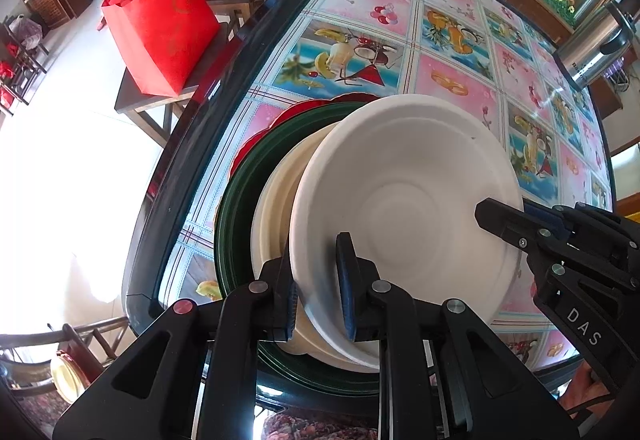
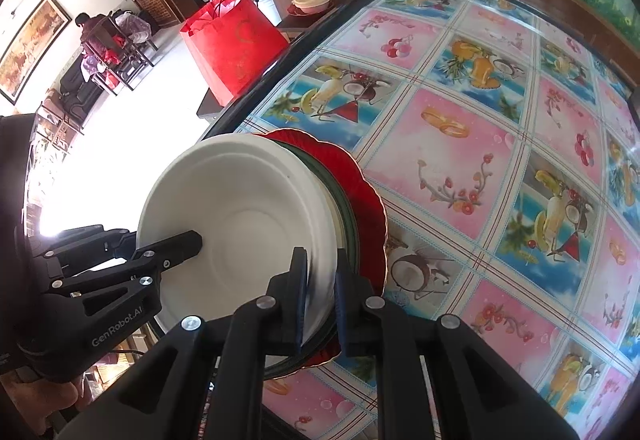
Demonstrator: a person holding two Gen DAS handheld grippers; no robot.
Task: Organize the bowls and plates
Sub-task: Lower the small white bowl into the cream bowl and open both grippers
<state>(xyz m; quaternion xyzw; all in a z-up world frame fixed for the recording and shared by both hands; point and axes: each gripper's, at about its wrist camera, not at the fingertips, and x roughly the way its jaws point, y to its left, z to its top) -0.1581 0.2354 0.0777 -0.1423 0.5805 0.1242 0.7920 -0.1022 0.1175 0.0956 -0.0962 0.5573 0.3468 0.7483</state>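
Already the white bowl (image 1: 404, 208) sits atop the plate stack (image 2: 360, 200) near the bench's (image 2: 480, 160) front-left edge, left tongs (image 1: 320, 292) and right tongs (image 2: 320, 300) both pinching its rim, unreleased.

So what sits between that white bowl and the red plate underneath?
A cream bowl and a dark green plate lie between white bowl and red plate, clearest in the left wrist view.

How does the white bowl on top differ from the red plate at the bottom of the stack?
The white bowl is deep and plain-rimmed; the red plate is flat with a scalloped edge. The bowl is matte, the plate glossy. The left gripper and right gripper both clamp the bowl's rim; the plate is not held. Both are round and belong to one stack.
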